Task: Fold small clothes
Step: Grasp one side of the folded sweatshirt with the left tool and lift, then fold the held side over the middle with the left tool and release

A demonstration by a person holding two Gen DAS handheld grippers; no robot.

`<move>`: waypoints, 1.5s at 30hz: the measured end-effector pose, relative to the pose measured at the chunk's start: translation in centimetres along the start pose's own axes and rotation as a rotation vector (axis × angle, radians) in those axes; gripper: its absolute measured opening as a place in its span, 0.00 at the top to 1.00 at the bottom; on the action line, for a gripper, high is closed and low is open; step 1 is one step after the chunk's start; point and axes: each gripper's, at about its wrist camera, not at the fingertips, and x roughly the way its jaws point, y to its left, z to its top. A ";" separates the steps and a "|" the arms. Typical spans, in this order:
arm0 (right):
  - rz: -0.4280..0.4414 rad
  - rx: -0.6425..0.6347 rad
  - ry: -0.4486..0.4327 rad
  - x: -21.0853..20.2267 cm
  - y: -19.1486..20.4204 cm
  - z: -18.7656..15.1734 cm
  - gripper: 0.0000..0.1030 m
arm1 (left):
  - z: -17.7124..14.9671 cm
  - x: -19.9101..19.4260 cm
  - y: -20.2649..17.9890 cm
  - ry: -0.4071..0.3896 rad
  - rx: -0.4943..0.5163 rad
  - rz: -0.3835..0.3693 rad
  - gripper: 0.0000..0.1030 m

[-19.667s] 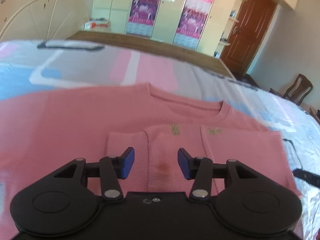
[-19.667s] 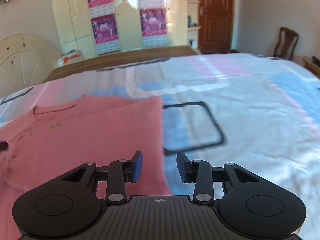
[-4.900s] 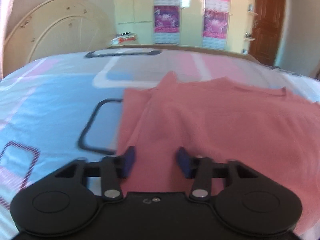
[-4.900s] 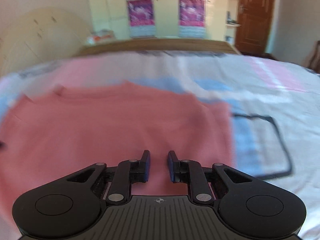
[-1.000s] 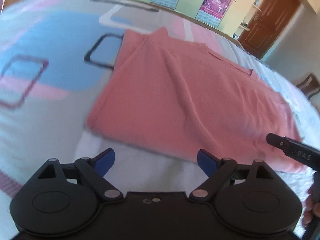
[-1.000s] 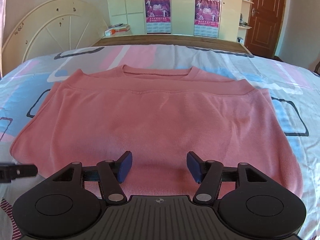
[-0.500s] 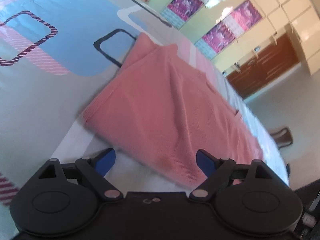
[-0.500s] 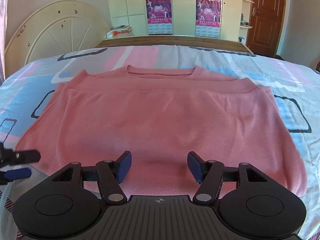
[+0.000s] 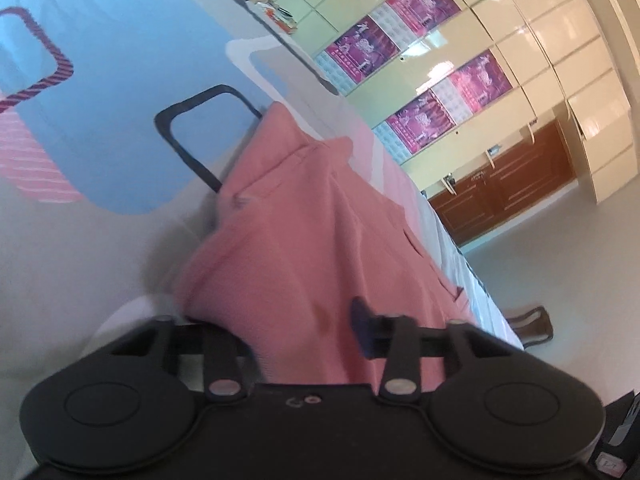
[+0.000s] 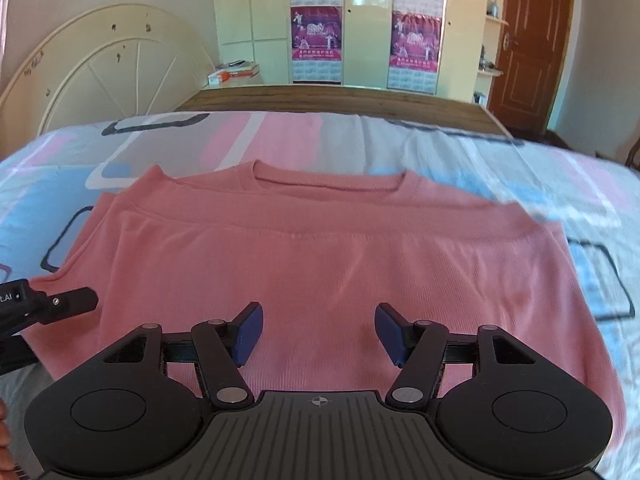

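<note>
Bedspread (image 10: 500, 168) background: left gripper (image 9: 304, 332) just clamped sweater (image 10: 320, 264) edge at 9 o'clock for folding; right gripper (image 10: 318, 334) hovers, jaws apart.

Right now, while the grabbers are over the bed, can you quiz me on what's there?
1. Pick one: the sweater is A green, B pink, C yellow.
2. True or false: the right gripper has its jaws open, pinching nothing.
3. Fill in: cloth sits between the jaws of the ___ gripper.

Key:
1. B.
2. True.
3. Left. The left gripper has just been closing its jaws on the sweater's edge.
</note>
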 end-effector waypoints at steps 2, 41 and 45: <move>-0.036 -0.029 0.022 1.2 0.4 -0.2 0.40 | 0.1 0.2 0.8 0.001 -0.030 0.002 0.85; 0.011 0.349 -0.066 -7.3 -23.2 -3.9 0.40 | -17.8 7.7 -25.3 0.243 0.817 -0.131 0.68; 0.050 0.360 -0.090 -8.1 -23.6 -3.6 0.40 | -17.6 5.3 -25.2 0.254 0.845 -0.155 0.35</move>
